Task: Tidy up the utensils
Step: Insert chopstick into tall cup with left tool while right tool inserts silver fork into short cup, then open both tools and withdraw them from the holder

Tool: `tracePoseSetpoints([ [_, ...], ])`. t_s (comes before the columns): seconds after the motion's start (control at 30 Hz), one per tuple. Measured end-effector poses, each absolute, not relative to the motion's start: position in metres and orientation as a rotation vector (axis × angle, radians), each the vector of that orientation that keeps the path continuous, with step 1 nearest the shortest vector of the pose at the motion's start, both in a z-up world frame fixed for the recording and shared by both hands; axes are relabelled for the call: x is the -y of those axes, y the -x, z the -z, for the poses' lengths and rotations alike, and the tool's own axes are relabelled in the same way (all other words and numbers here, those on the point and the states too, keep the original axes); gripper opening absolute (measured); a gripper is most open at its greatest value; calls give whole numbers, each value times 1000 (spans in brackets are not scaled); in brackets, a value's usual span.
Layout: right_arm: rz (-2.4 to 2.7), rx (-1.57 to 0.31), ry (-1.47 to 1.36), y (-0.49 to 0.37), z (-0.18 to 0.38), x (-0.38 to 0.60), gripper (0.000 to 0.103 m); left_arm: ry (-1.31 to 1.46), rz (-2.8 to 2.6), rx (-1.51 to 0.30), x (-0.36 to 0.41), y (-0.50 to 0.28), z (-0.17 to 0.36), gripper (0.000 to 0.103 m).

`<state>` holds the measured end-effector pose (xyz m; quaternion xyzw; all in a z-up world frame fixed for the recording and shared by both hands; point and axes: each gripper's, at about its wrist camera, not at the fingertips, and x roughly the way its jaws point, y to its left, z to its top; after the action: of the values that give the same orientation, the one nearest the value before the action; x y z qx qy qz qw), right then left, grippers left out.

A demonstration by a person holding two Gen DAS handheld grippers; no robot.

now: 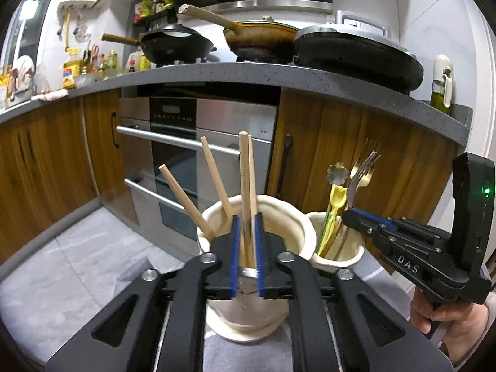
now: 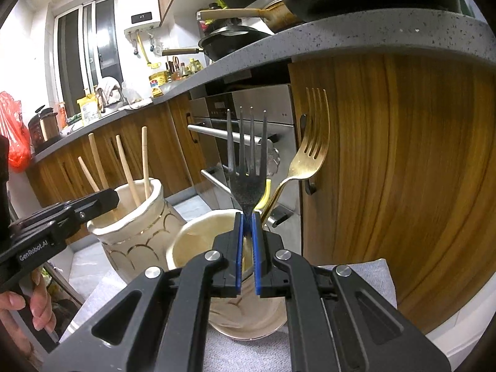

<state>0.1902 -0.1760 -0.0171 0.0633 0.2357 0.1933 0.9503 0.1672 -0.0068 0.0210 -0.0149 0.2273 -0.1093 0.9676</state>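
Two drop-offs are set up side by side. The left gripper [image 1: 247, 241] is stationed over the mouth of the larger cream ceramic vase with gold scallop lines [image 2: 136, 232], its blue pads [image 1: 235, 248] standing a little apart around a pair of pale wooden chopsticks [image 1: 248, 186]; the sticks are upright between the pads, lower ends already inside the vase, and no firm pinch is evident (looks like a release). Two more wooden chopsticks [image 1: 198, 198] are leaned in the same vase, tilted left. The right gripper [image 2: 247, 238] is clamped on the neck of a dark grey metal fork [image 2: 247, 167], tines up, long axis near vertical, handle pointing down into the smaller cream ceramic cup [image 2: 198, 235] directly beneath. That cup is already loaded with a gold-toned metal fork [image 2: 310, 155], a yellow tulip-shaped plastic spoon [image 1: 336, 198] and a flower-headed metal utensil [image 1: 337, 170]. The cup is just beside the vase, on the right-hand side. The next move is judged to be a straight lowering and release for the grey fork; its tines sit close to the gold fork, so a snag is possible.
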Motion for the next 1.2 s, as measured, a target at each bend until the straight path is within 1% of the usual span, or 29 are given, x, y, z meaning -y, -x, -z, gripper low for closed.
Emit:
tracePoseSetpoints([
  [0.1, -389, -480, -128, -190, 17, 177, 7, 28, 223, -452, 8, -166, -24, 17],
  [0.13, -391, -478, -129, -191, 17, 178, 9, 21, 223, -444, 8, -164, -25, 20],
  [0.17, -395, -474, -131, -190, 16, 179, 16, 15, 222, -437, 9, -163, -26, 23],
  [0.23, -403, -457, -136, -187, 12, 180, 24, 12, 220, -417, 9, -160, -31, 38],
  [0.33, -406, -425, -125, -179, 5, 182, 24, 17, 214, -392, 8, -155, -39, 44],
  [0.37, -405, -415, -125, -176, 2, 184, 27, 17, 213, -387, 8, -153, -41, 46],
  [0.4, -402, -403, -128, -171, -1, 187, 32, 16, 213, -378, 8, -150, -43, 52],
  [0.43, -400, -394, -132, -167, -3, 189, 45, 13, 211, -371, 7, -146, -46, 57],
  [0.47, -396, -384, -137, -161, -5, 193, 55, 9, 209, -367, 7, -143, -48, 59],
  [0.5, -394, -383, -137, -156, -6, 198, 57, 5, 208, -362, 7, -139, -50, 63],
  [0.53, -391, -384, -134, -152, -7, 200, 62, 1, 208, -359, 7, -135, -51, 69],
  [0.57, -385, -387, -128, -146, -7, 205, 73, -6, 208, -354, 7, -128, -52, 72],
  [0.6, -380, -393, -126, -141, -6, 210, 79, -12, 206, -350, 7, -123, -52, 79],
  [0.63, -381, -398, -127, -136, -4, 213, 89, -16, 200, -346, 7, -119, -52, 84],
  [0.67, -384, -405, -129, -131, -3, 218, 93, -21, 191, -342, 6, -113, -52, 86],
  [0.73, -381, -427, -124, -122, 2, 226, 98, -20, 180, -341, 4, -102, -50, 94],
  [0.83, -365, -476, -108, -111, 12, 233, 98, -8, 170, -355, 1, -90, -43, 96],
  [1.2, -392, -651, 31, -74, 57, 220, 98, -30, 139, -544, -11, -49, 13, 97],
])
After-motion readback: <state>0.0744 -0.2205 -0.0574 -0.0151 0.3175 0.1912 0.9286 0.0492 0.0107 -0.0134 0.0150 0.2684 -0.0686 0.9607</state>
